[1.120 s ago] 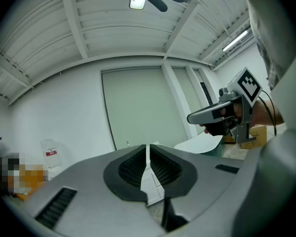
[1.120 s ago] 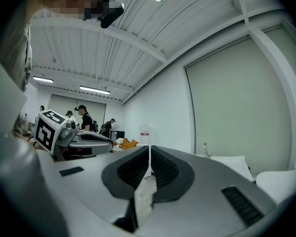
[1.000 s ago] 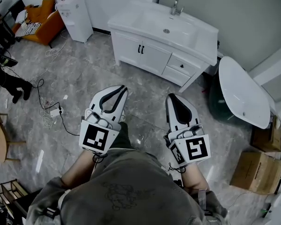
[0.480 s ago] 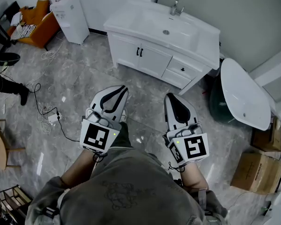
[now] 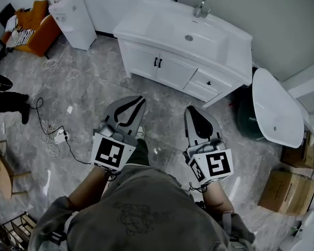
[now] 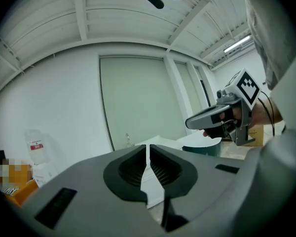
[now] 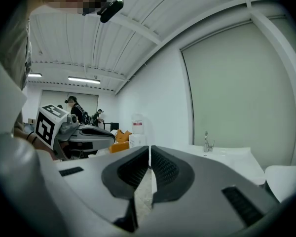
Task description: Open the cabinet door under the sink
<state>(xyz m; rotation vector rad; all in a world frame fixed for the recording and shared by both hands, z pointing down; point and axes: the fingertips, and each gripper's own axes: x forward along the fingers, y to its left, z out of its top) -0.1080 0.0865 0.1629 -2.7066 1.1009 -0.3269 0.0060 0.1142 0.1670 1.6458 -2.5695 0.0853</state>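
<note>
Both grippers were held out roughly level in front of me, side by side and apart, over the grey stone floor (image 5: 89, 85).

Left gripper (image 5: 137, 101): jaws together, only a thin slit between the pads, nothing in it.
Right gripper (image 5: 193, 111): the same, jaws closed and empty.

Both sets of tips pointed toward the white cabinet (image 5: 137, 56), which stood well ahead of them against the wall, under the sink (image 5: 235, 46). Neither gripper touched it.

The cabinet's two doors (image 5: 172, 70) were closed, with a pair of black handles (image 5: 158, 62) side by side at the middle seam. Two small drawers (image 5: 205, 82) sat to the right of the doors. A faucet (image 5: 201, 8) stood at the back edge of the sink.

Surroundings:
- A water dispenser (image 5: 68, 17) stood left of the cabinet, with an orange chair (image 5: 34, 27) beyond it.
- A white oval tub (image 5: 277, 106) lay to the cabinet's right.
- A cardboard box (image 5: 288, 190) sat on the floor nearer me.
</note>
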